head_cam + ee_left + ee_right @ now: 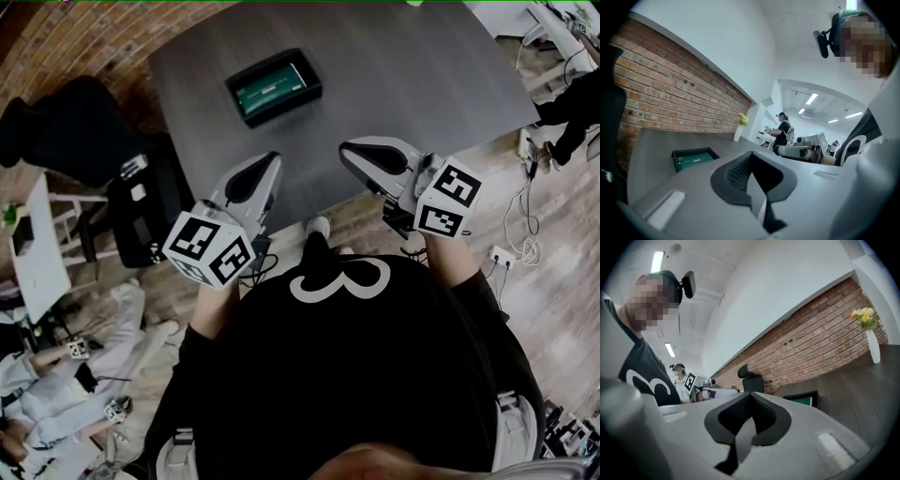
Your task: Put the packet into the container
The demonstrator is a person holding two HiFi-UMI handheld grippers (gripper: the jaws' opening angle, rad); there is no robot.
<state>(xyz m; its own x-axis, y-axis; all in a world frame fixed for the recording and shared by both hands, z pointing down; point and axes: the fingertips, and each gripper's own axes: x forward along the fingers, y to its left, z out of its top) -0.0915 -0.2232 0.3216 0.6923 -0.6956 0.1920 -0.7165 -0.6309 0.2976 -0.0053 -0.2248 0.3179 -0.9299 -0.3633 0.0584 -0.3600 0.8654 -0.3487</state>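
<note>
A black container point(246, 103) sits on the dark grey table point(403, 75), towards its far left part. A green packet point(271, 85) lies flat inside it. Both grippers hover at the table's near edge, well short of the container. My left gripper point(271, 162) is shut with nothing between its jaws. My right gripper point(350, 151) is also shut and empty. In the left gripper view the container point(676, 159) with the packet point(696, 160) lies ahead and to the left of the gripper point(751, 157). The right gripper view has the container point(813, 393) just right of the gripper point(750, 395).
A black office chair point(66, 131) and a black bag point(141, 211) stand left of the table, by a brick wall point(670, 93). A white vase with yellow flowers point(872, 345) stands at the table's far end. Cables point(525, 234) lie on the floor at right. A person point(783, 131) stands far back.
</note>
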